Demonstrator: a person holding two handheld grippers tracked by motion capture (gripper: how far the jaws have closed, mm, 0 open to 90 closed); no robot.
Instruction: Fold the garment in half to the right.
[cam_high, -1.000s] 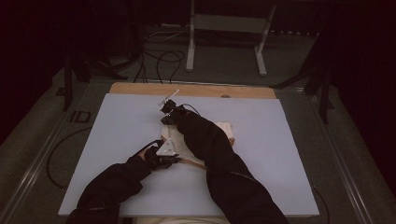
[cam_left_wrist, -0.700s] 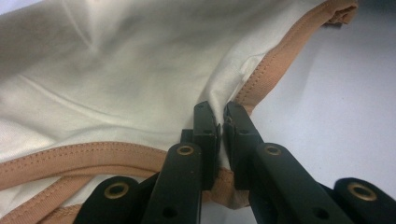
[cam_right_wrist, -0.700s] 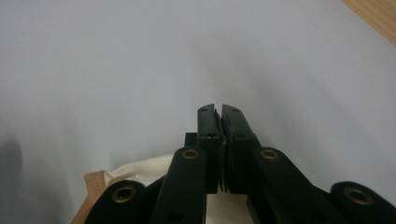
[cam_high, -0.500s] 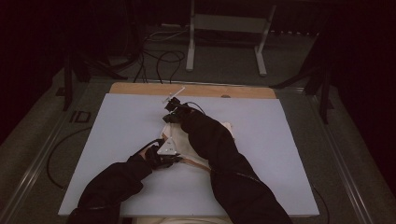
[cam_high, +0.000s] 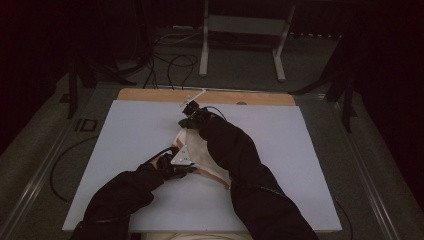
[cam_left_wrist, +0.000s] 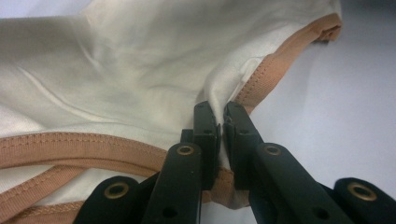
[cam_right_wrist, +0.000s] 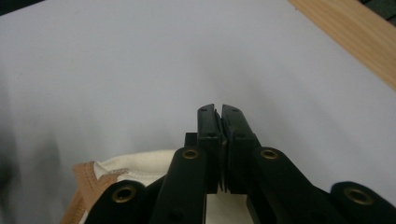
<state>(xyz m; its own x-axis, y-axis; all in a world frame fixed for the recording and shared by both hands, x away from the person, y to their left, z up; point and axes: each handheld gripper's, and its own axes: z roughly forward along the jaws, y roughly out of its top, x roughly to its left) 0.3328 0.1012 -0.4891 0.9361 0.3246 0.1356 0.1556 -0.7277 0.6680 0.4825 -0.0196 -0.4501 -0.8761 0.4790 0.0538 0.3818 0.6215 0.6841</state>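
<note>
A person in black sleeves works a cream-white cloth garment trimmed with tan elastic binding (cam_high: 200, 150) at the middle of a pale blue-grey table mat (cam_high: 310, 165), a two-jaw gripper in each hand. The left gripper (cam_left_wrist: 220, 116), at about 7 o'clock of the cloth in the high view, has its jaws pressed together on a fold of white fabric right beside the tan binding, which runs off toward 2 o'clock in the left gripper view. The right gripper (cam_right_wrist: 219, 112) sits at the cloth's far edge, near 12 o'clock, its jaws pressed together, apparently pinching a thin edge of the garment, whose cream body and tan corner lie under them at 7 o'clock. A bare wooden strip (cam_high: 150, 95) borders the mat's far side. Judging by the rumpled, bunched fabric, both corners are secured but the garment is not yet spread flat or folded; that work seems to lie ahead.
</note>
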